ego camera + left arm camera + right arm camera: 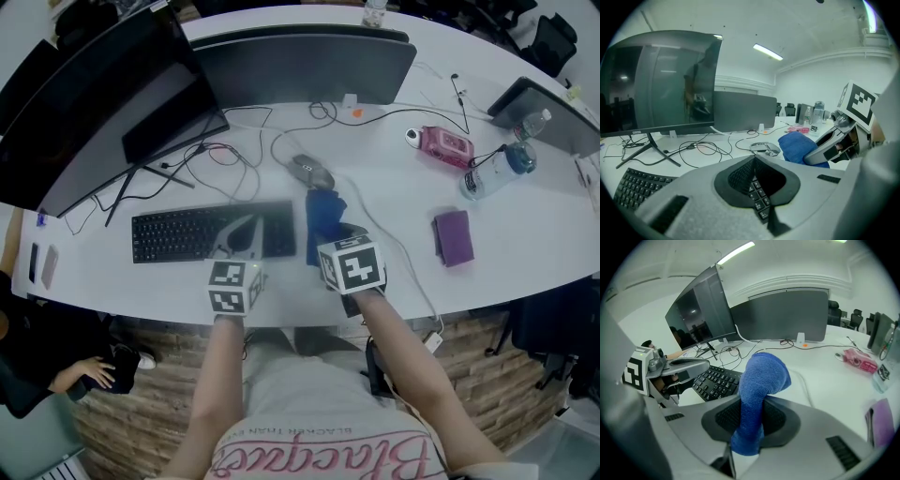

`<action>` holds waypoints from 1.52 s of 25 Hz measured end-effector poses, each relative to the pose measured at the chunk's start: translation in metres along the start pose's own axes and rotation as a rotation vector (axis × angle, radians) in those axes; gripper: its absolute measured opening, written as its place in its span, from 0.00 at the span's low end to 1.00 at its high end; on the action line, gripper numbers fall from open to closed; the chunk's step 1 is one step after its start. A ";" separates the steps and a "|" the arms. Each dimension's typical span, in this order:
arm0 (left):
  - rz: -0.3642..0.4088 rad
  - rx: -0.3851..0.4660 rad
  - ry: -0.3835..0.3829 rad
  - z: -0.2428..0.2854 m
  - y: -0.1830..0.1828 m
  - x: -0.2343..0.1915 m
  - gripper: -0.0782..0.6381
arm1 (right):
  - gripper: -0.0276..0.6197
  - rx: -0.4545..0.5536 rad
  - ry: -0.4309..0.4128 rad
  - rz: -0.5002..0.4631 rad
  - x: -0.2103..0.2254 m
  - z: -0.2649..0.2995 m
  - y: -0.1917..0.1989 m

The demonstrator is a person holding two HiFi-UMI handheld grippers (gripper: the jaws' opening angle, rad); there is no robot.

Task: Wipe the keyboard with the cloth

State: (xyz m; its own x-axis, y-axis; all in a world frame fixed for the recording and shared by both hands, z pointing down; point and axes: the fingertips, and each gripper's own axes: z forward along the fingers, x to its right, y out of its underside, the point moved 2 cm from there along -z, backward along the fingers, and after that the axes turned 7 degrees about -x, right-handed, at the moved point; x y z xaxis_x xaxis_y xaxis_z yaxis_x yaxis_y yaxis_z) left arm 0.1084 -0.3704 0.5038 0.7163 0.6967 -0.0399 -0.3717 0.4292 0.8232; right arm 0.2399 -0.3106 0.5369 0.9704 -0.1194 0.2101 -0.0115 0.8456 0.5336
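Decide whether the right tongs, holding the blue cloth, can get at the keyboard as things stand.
Probably yes. The right tongs grip the cloth just beside the right end of the keyboard; only the left tongs over that end might crowd them.

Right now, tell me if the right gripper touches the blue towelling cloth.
Touching. The right gripper view shows the right gripper shut on the blue cloth, pinched between its jaws.

Bright ceiling strip lights (767,52); fisheye edges dark, warped.
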 end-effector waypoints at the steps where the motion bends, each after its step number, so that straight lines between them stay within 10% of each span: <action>1: 0.003 0.010 -0.004 -0.003 -0.002 0.000 0.12 | 0.18 0.011 0.007 0.004 0.001 -0.004 0.001; 19: 0.130 0.227 -0.041 -0.097 -0.044 -0.033 0.12 | 0.18 0.267 0.236 -0.051 -0.036 -0.091 -0.021; 38: 0.217 0.444 0.031 -0.244 -0.058 -0.086 0.12 | 0.18 0.571 0.238 -0.164 -0.221 -0.132 -0.050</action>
State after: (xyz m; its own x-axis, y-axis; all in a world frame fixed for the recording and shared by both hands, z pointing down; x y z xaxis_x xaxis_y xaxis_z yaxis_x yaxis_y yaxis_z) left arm -0.0759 -0.3147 0.3212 0.6300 0.7624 0.1479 -0.2182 -0.0090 0.9759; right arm 0.0576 -0.2582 0.3554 0.9967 -0.0494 -0.0643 0.0790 0.4083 0.9094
